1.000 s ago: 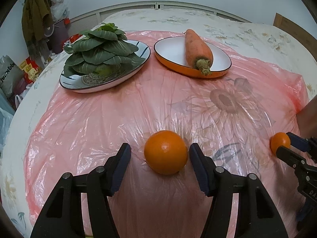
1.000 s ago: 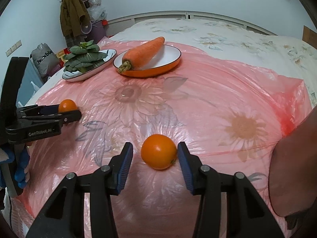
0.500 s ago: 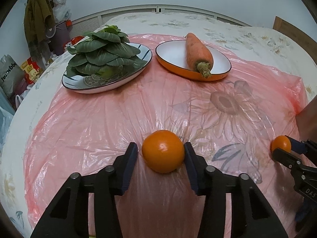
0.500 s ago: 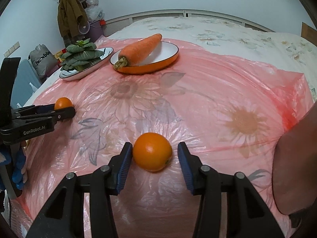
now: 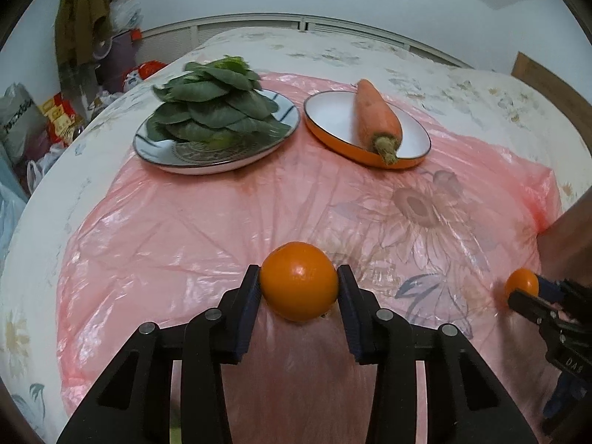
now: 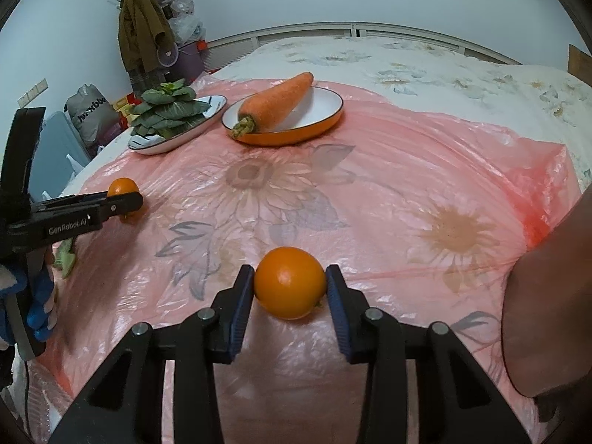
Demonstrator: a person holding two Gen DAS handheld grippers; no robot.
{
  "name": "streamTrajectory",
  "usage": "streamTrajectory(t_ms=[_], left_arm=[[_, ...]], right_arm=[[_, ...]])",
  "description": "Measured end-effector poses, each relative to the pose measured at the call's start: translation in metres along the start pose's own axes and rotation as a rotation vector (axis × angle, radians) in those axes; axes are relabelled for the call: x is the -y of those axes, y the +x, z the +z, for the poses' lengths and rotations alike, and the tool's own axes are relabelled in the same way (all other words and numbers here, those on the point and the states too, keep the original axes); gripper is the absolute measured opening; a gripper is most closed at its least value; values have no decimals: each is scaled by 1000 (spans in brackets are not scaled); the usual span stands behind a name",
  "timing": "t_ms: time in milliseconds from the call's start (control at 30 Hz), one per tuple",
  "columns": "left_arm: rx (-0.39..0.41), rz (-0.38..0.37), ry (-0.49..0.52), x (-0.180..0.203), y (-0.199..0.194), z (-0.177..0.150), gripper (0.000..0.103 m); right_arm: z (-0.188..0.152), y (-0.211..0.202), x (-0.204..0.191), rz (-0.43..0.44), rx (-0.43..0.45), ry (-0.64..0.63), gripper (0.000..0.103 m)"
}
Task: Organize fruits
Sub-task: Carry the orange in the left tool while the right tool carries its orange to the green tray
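Both jaws closed in: left hand-held gripper (image 5: 299,288) clamps orange (image 5: 299,286); right hand-held gripper (image 6: 290,284) clamps second orange (image 6: 289,282).

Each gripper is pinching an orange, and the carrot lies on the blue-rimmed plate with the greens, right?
Not quite. The carrot lies alone on the orange plate, beside the greens' plate, as the left wrist view shows. Each gripper does pinch an orange.

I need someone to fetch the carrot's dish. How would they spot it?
On the pink plastic sheet over the bed, two dishes sit at the far edge. Take the right-hand one, the orange-rimmed white dish holding one carrot; its neighbour is patterned and piled with leafy greens.
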State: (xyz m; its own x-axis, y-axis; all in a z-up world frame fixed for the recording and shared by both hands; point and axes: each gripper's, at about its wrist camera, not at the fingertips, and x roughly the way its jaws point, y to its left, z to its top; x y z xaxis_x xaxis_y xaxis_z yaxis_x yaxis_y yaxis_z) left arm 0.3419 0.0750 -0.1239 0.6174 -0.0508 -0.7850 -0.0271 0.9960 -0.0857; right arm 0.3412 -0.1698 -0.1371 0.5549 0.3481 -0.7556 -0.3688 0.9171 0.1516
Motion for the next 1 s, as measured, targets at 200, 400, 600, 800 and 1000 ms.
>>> streamTrajectory(t_ms=[200,400,600,800,1000], left_arm=[[16,6,-43,-15,-23,-2,36],[48,6,-47,-19,-61,-9,36],[75,-8,-31,-10,-105,-23,36],[88,-34,3,14,-141,-40,36],[93,-75,42,48,-172,-63,36]], right_arm=[[-3,-24,-10,25,10,-1,48],[-15,-60,-21,46,25,6,47],[-40,-100,-28,49,31,14,47],[-67,-140,-27,39,37,33,47],[-94,-181,-18,16,54,55,47]])
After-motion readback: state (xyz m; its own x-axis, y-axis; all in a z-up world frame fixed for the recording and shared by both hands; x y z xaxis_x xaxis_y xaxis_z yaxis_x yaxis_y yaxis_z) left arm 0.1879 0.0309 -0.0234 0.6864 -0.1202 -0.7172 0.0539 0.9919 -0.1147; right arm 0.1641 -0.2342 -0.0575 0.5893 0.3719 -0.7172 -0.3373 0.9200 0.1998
